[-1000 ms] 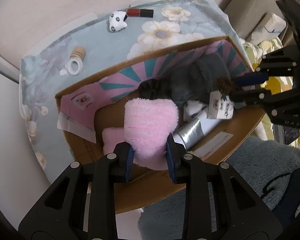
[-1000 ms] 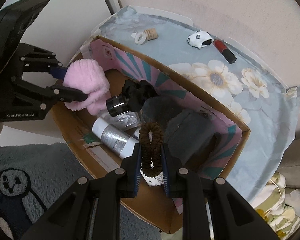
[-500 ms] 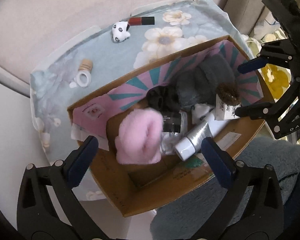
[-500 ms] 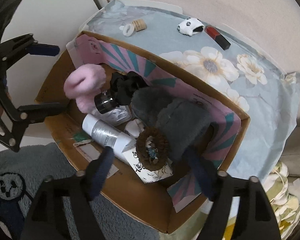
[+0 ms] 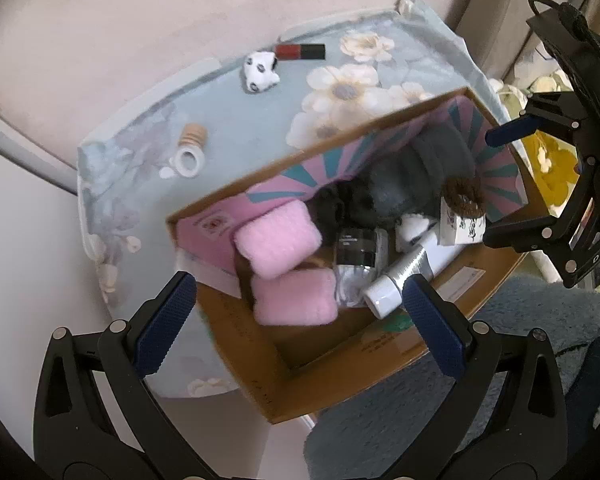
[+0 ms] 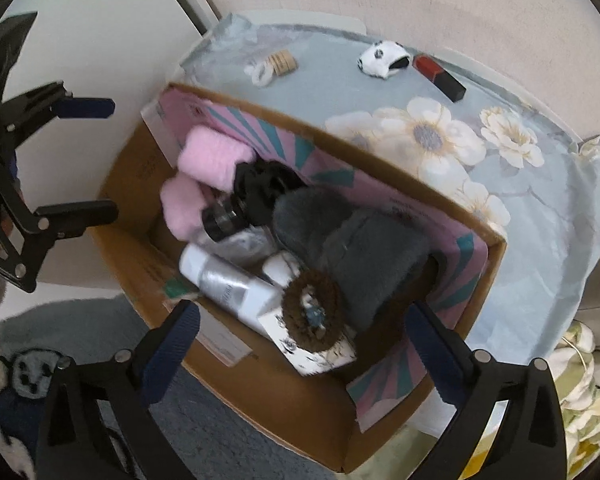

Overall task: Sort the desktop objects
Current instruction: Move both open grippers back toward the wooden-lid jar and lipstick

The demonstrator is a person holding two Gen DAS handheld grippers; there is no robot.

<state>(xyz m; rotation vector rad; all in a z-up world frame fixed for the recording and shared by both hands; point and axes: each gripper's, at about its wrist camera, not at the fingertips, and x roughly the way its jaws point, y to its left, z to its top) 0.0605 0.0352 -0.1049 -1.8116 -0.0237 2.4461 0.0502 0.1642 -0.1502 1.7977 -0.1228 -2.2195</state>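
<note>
A: What is seen from the left wrist?
B: "DAS" is read on the right hand-held gripper (image 5: pixel 504 188). The left hand-held gripper (image 5: pixel 296 320) is spread wide; the pink plush pad (image 5: pixel 278 240), clamped a second ago, is now lodged in the cardboard box (image 5: pixel 320 376).

A: And the right wrist?
B: No writing can be read. Its jaws are wide; the released brown scrunchie (image 6: pixel 312 316) rests on the patterned carton (image 6: pixel 316 356).

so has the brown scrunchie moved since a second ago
Yes. The brown scrunchie left the right gripper, now open, and lies on the white patterned box inside the cardboard box.
</note>
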